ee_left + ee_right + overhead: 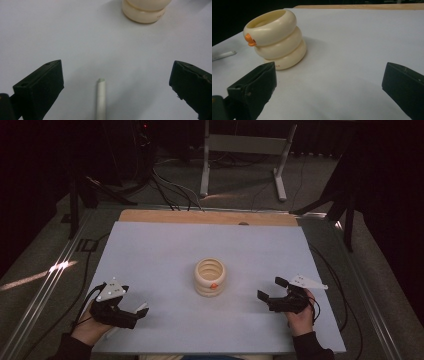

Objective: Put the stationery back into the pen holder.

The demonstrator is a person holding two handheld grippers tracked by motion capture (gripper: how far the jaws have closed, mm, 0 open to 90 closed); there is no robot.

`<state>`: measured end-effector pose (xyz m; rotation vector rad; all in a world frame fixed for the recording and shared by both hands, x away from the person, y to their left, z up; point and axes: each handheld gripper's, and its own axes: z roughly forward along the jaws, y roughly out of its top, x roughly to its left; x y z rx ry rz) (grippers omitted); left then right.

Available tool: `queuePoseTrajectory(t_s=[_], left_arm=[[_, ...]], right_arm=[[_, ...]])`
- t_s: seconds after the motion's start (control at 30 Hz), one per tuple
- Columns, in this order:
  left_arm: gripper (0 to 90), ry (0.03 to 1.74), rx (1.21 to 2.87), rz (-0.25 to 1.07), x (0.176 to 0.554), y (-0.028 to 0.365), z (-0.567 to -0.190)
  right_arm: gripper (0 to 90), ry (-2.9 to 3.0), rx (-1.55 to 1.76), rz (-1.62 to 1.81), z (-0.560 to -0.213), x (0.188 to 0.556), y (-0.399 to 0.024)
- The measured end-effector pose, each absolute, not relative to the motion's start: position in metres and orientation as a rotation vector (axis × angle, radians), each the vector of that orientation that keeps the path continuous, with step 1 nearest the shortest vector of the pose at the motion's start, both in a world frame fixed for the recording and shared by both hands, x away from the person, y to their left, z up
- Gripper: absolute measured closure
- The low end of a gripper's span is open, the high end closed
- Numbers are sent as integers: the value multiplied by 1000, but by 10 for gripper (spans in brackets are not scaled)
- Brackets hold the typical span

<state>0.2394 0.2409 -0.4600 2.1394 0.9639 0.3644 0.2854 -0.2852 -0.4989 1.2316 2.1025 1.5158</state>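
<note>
**Two open grippers, a ringed cup and a white tube on a pale table**

Seen from above: a pale grey table [150, 250] under dim light, dark floor and cables beyond. At centre, a cream cup [210, 276] shaped like three stacked rings, upright, mouth open upward, with a small orange beak [213, 286] on the side facing the person.

Near the lower left, the left gripper [138, 312] held in a hand, jaws spread wide and gripping nothing. Between those jaws, in the left gripper view, a thin white tube [101, 98] lying flat on the table, pointing away toward the cup [145, 11] — touching neither jaw. Same tube visible from above as a pale stick [141, 310] at the gripper's tip, well apart from the cup.

At the lower right, the right gripper [269, 290] in the other hand, also open and empty, aimed toward the cup but clear of it. In the right gripper view, cup [275, 37] ahead and left of the jaws, leaning slightly in frame, beak [249, 40] at its top ring; tube end [224, 55] at the far left edge — lying flat on the table.
</note>
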Motion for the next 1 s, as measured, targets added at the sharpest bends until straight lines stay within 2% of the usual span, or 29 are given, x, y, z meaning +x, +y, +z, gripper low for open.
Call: queuePoseTrajectory(t_s=[0.1,0.27,0.43,1.0], left_arm=[[1,972,2153,358,239,243,-464],[2,1011,2167,249,240,251,-472],[2,1067,2251,214,244,253,-477],[15,1097,2479,73,249,253,-481]], right_arm=[[0,2108,1229,1513,-499,286,-284],[0,2114,1229,1513,-500,286,-283],[0,2117,1236,1513,-500,286,-283],[0,2120,1232,1520,-500,286,-284]])
